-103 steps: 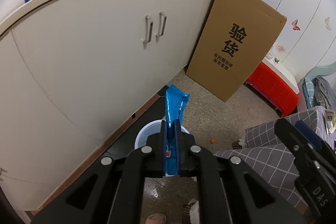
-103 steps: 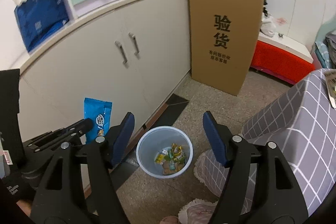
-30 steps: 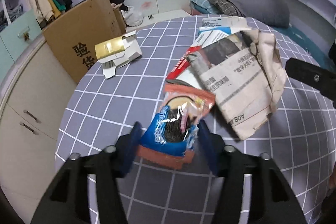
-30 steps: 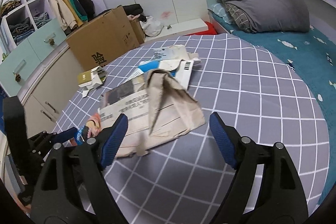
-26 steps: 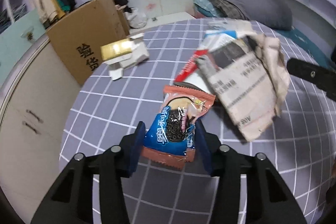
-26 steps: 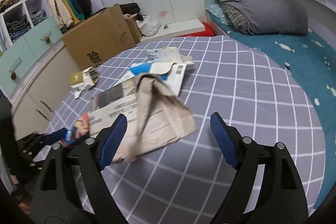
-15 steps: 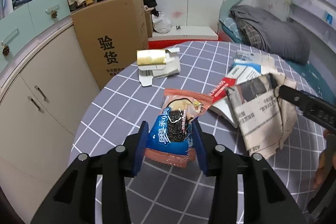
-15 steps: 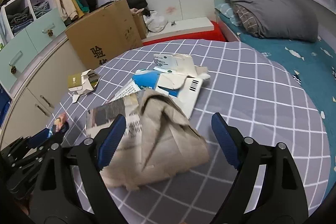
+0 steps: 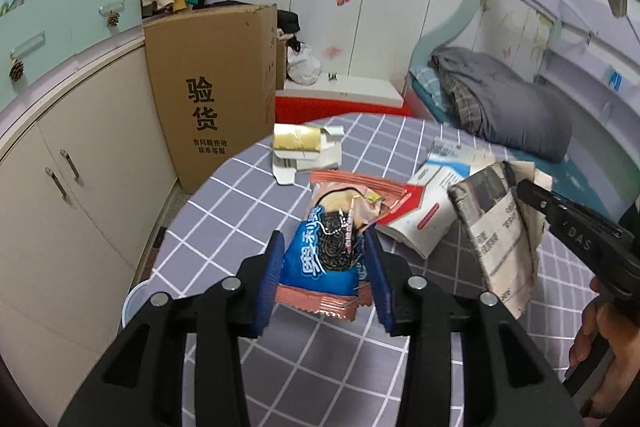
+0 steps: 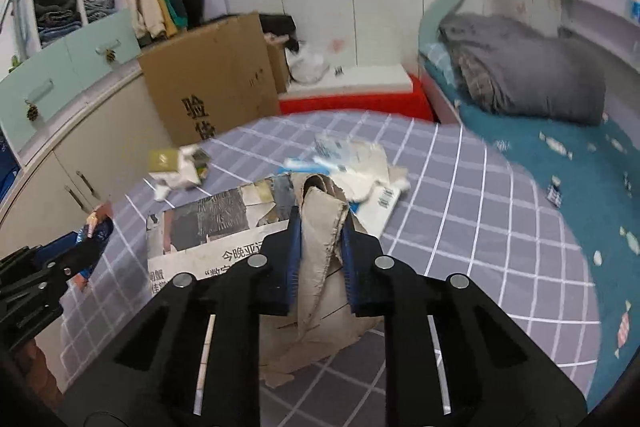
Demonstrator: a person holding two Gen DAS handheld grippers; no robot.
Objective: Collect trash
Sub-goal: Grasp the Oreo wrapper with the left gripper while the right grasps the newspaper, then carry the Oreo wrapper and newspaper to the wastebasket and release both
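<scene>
Trash lies scattered on the round bench (image 9: pixel 248 211) with its grey checked cloth. Largest, the crumpled newspaper (image 10: pixel 320 227) is pinched in the right tongs (image 10: pixel 320 239), whose jaws have just been closing on it. Smaller, the blue-and-pink cookie wrapper (image 9: pixel 328 251) is clamped in the left tongs (image 9: pixel 325 259), above the bench edge.

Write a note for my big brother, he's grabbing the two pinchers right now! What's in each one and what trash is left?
Left gripper: shut on the blue cookie wrapper, lifted off the table.
Right gripper: jaws have just closed on the crumpled newspaper, pads pressing its raised fold.
Bin: on the floor by the table's edge, only its rim shows.
Left on the table: gold carton, white and blue packaging.
Next: probably carry both to the bin, then return.
</scene>
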